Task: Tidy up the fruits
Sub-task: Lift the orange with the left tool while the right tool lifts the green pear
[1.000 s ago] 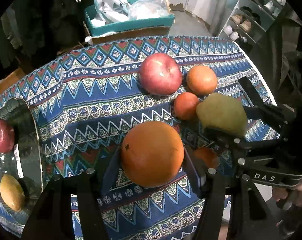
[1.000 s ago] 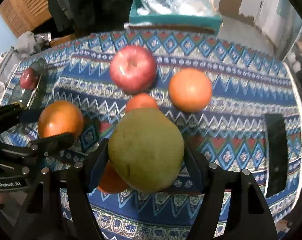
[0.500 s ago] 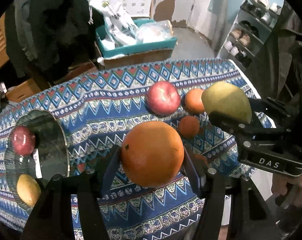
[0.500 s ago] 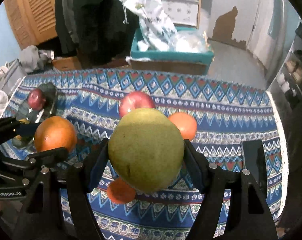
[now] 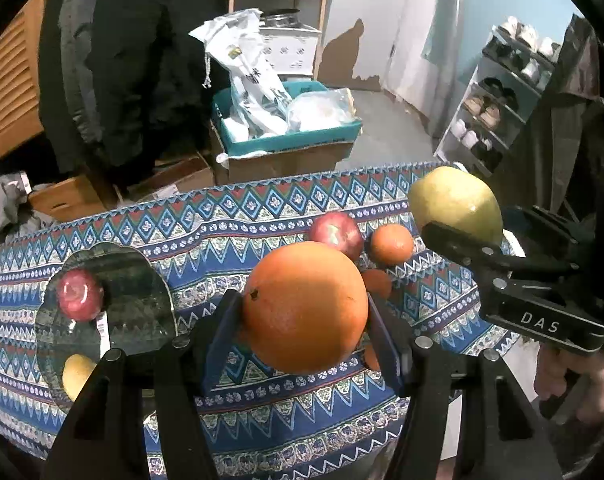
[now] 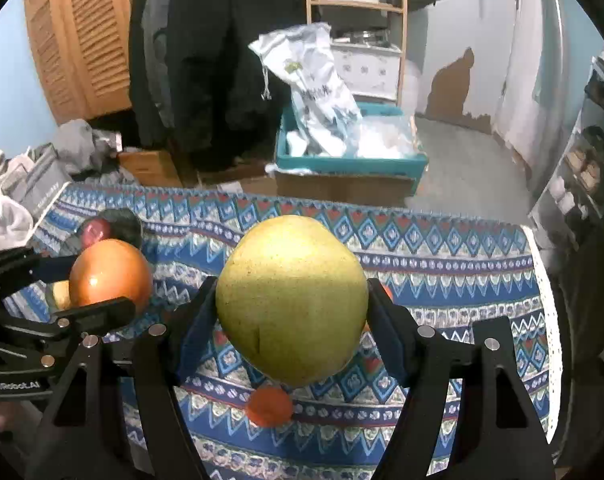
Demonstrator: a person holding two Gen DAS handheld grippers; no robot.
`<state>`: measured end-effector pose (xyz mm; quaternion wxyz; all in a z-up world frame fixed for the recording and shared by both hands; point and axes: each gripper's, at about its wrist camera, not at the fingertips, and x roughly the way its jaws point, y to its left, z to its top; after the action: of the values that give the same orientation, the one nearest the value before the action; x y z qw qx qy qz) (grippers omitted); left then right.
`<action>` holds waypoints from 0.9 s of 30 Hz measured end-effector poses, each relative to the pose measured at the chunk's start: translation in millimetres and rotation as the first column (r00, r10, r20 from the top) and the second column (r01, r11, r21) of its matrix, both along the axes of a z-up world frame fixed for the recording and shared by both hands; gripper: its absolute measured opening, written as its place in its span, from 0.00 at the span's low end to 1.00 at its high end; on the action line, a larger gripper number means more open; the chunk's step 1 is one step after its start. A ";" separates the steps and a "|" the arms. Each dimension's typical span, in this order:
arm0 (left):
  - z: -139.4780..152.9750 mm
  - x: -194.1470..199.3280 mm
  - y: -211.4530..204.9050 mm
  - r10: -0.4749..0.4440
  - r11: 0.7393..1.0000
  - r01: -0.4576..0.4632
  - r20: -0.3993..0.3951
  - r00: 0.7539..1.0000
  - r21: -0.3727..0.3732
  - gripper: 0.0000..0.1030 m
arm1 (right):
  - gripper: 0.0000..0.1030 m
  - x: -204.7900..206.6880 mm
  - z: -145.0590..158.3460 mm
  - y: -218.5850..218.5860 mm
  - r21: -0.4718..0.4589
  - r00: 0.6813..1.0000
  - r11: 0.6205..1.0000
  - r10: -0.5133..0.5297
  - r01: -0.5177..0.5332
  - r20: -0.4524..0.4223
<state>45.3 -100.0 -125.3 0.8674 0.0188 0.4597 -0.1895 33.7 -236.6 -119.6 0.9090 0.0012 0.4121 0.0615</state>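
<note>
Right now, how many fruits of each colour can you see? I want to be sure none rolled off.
Orange: 4 (held orange, 3 loose oranges)
Red: 2 (apples)
Yellow-green: 2 (held pear, plate fruit)
Total: 8

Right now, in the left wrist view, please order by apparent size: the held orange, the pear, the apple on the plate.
1. Orange, nearest the camera, so its lead is unsure.
2. Pear.
3. Apple on the plate.
</note>
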 end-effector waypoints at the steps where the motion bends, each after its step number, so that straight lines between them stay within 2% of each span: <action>1: 1.6 -0.6 1.3 0.004 1.000 -0.004 0.004 1.000 -0.002 0.62 | 0.70 -0.1 2.6 0.8 0.002 1.000 1.000 0.002 -0.002 0.007; 13: 21.1 -2.8 24.3 0.067 0.997 -0.066 0.034 0.997 -0.025 0.62 | 0.70 2.0 27.2 14.5 0.033 0.997 0.999 0.029 -0.031 0.069; 27: 18.2 -0.6 71.3 0.161 0.986 -0.160 0.027 0.987 -0.048 0.62 | 0.70 19.5 38.5 50.5 0.068 0.993 0.993 0.087 -0.093 0.084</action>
<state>44.7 -28.8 -107.1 0.8871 -0.0351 0.4418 -0.1293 53.2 -186.0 -81.0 0.9207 0.0127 0.3720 0.1171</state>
